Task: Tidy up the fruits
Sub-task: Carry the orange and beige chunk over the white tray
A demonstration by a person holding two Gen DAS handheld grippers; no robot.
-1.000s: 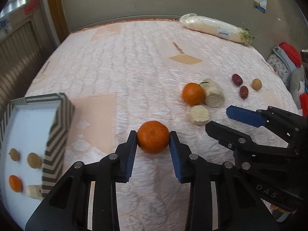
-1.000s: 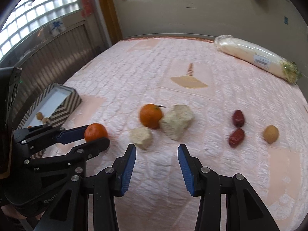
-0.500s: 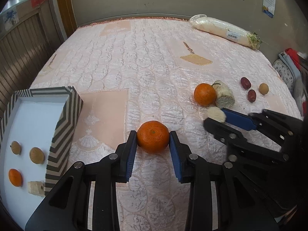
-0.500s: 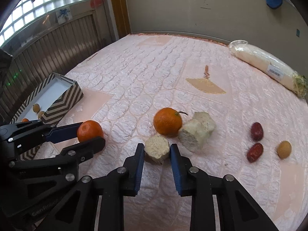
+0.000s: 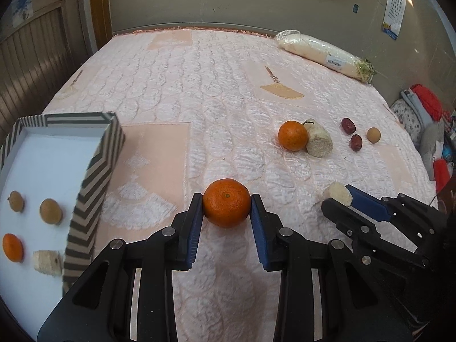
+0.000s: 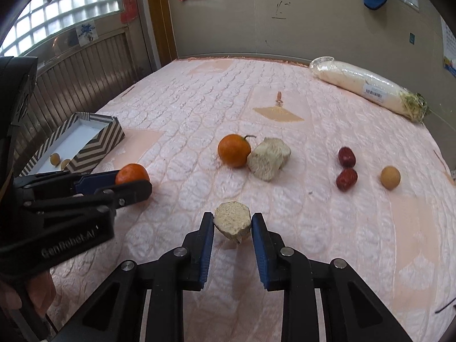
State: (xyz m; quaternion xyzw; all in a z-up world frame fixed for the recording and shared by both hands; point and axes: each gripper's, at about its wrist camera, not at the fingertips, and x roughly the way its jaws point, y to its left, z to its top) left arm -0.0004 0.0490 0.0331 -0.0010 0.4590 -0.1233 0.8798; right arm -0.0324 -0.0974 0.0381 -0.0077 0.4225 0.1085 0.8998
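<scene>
My left gripper [image 5: 226, 199] is shut on a tangerine [image 5: 226, 203] and holds it over the pink quilt; the same tangerine [image 6: 131, 172] shows at the left in the right wrist view. My right gripper [image 6: 232, 219] is shut on a small pale fibrous chunk [image 6: 232, 223], a little above the quilt. On the quilt lie a stemmed tangerine [image 6: 233, 150], a larger pale chunk [image 6: 269, 158], two red dates [image 6: 346, 156] [image 6: 346, 179] and a tan round fruit [image 6: 390, 177]. The striped box [image 5: 94, 171] at the left holds two tan fruits, a tangerine and a pale chunk.
A plastic-wrapped long white vegetable [image 5: 322, 52] lies at the quilt's far right edge. Bundled cloth [image 5: 421, 111] sits beyond the right edge. Wooden slat panelling [image 6: 85, 71] runs along the left side, a wall along the back.
The right gripper went from open to shut on the small pale chunk, then drew it back from the stemmed tangerine. The left gripper kept its tangerine, and the box came further into view.
</scene>
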